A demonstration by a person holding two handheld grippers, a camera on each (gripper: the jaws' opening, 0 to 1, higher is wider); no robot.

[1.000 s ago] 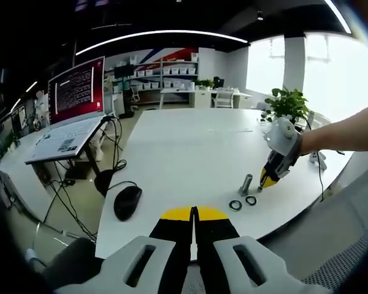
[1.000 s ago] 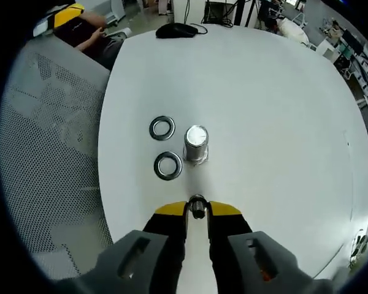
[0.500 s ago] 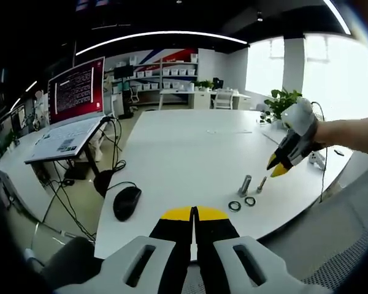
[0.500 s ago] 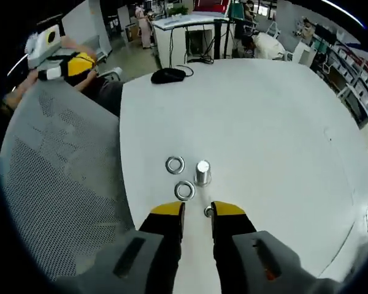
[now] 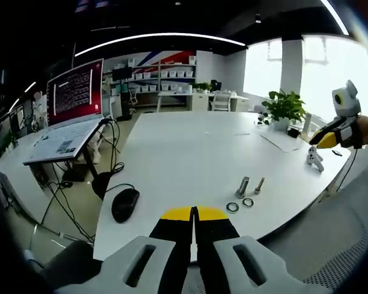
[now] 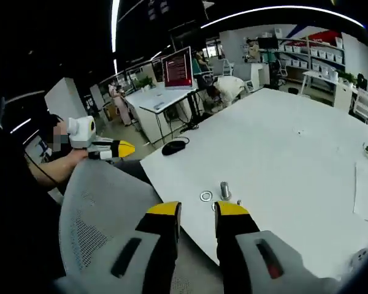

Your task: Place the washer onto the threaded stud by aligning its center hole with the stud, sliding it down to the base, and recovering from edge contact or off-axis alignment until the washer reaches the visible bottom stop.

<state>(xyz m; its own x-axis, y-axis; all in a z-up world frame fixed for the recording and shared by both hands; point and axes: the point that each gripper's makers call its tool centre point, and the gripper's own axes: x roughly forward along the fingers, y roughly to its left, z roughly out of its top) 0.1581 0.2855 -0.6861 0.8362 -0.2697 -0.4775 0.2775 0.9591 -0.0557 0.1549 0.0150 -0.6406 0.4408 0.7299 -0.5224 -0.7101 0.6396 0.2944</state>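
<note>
On the white table (image 5: 184,147) a threaded stud (image 5: 243,186) stands upright, with a smaller bolt (image 5: 259,185) upright just to its right. Two washers (image 5: 233,207) (image 5: 249,202) lie flat in front of them. My left gripper (image 5: 194,213) is shut and empty, short of the table's near edge. My right gripper (image 5: 318,140) is held high at the far right, away from the parts. In the right gripper view the right gripper (image 6: 198,209) is open with nothing in it, the stud (image 6: 224,190) and one washer (image 6: 206,196) lie beyond its tips, and the left gripper (image 6: 126,149) shows at left.
A black mouse (image 5: 124,204) with its cable lies at the table's left corner. A potted plant (image 5: 285,105) and papers sit at the far right. A grey mesh chair (image 6: 104,208) stands at the table's edge. A red screen (image 5: 76,90) stands on a neighbouring desk.
My right gripper, shut on the smaller bolt a second ago, opened, left it standing beside the stud, and drew far back and up. The left gripper stayed put.
</note>
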